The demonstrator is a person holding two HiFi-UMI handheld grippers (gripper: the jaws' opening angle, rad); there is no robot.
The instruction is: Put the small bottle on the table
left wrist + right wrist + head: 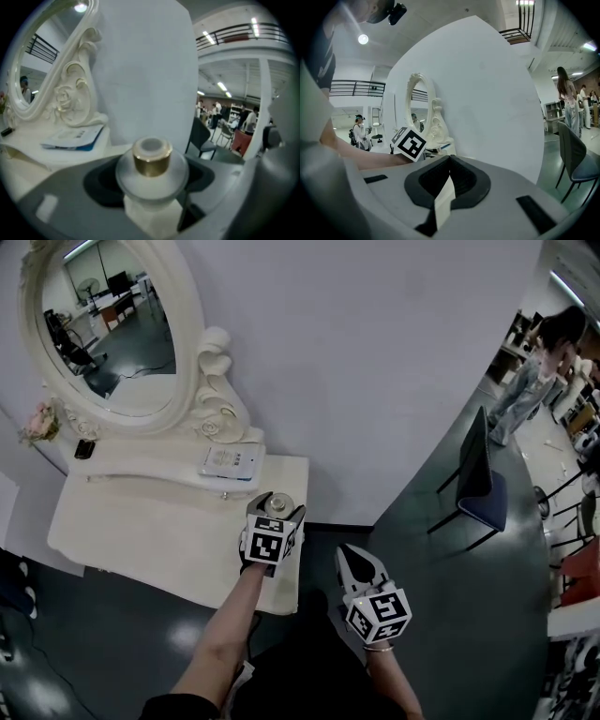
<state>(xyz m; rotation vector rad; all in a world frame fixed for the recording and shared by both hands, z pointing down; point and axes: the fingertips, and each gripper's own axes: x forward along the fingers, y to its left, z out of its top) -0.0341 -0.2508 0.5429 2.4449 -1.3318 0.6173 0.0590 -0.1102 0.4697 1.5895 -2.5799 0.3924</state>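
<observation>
Over the right end of the white dressing table [141,531], the left gripper [273,512] clamps the small bottle [151,163] upright between its jaws. The bottle has a frosted body, a gold collar and a pale cap. Its contents cannot be made out, nor whether its base touches the tabletop. It sits toward the wall side of the table, just in front of a blue-edged booklet [230,462] lying below the oval mirror [111,329]. Beside the table, above dark floor, the right gripper [355,562] hangs with jaws pressed together, holding nothing.
</observation>
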